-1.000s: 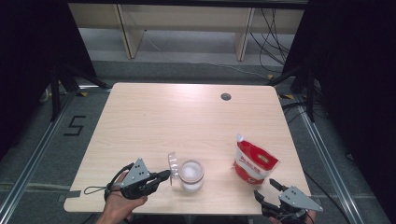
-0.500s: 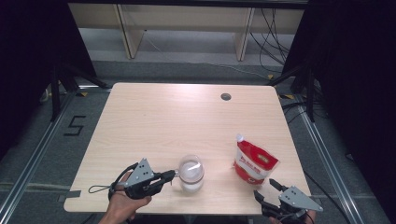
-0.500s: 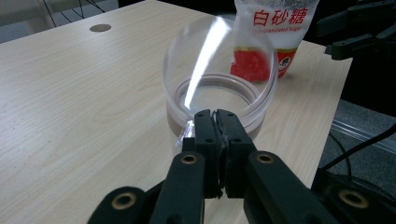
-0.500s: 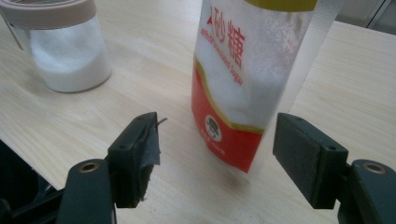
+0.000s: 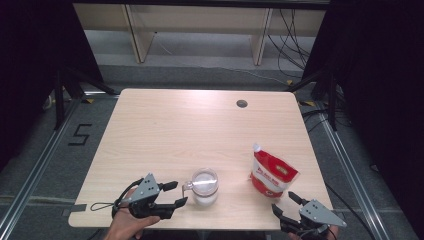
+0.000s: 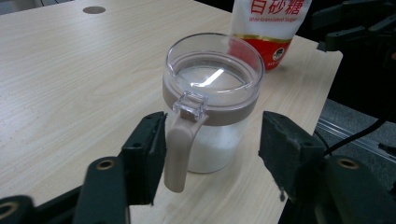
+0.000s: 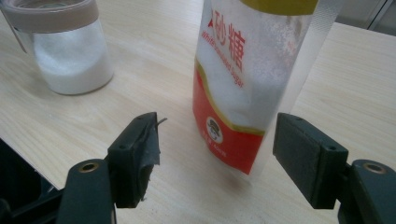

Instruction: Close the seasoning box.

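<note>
Jaws of left gripper (image 5: 172, 194) spread, just been opening; handle (image 6: 180, 149) of one sugar jar (image 5: 205, 186) sits between them, unpinched. Jar stands near the table's (image 5: 190, 125) front edge, lid closed. Right gripper (image 5: 284, 205) at front right corner, jaws spread, holding nothing. One sugar pouch (image 5: 270, 172) upright just beyond it. One cable hole (image 5: 242, 103) near far edge.

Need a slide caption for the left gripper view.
Left tongs, just opened, frame the handle of a lidded sugar jar; sugar bag stands behind.
</note>
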Motion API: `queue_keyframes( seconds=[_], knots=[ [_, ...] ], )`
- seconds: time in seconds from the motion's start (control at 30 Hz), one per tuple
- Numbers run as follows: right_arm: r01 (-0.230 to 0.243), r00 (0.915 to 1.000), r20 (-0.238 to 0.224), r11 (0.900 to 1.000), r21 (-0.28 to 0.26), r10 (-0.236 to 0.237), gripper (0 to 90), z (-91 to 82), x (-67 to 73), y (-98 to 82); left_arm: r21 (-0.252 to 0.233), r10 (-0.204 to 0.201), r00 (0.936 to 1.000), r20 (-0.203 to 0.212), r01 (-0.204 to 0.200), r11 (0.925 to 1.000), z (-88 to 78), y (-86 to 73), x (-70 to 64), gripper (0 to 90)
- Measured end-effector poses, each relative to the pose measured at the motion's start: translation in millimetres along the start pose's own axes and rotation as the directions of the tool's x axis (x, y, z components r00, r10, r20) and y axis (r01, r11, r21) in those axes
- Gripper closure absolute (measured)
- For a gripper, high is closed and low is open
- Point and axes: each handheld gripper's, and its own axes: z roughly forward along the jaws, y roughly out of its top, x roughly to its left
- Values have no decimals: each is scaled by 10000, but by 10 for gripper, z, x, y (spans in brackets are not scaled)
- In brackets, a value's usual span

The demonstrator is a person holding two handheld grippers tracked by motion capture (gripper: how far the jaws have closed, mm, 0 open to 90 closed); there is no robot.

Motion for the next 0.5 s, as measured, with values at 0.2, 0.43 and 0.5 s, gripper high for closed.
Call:
queue_keyframes(
  seconds=[0.2, 0.43, 0.5],
  knots=[
    [78, 10000, 6, 9999, -88, -78, 308, 5, 10, 4, 39, -199, 9994, -269, 200, 9998, -4, -117, 38, 224],
    [24, 10000, -70, 9999, -107, -25, 282, 14, 6, -1, 199, -35, 9992, -400, 43, 9998, -29, -186, 64, 164],
    [112, 9999, -65, 9999, -44, -112, 280, 8, 4, 5, 252, -80, 9988, -480, 92, 9996, -33, -199, 58, 162]
  ],
)
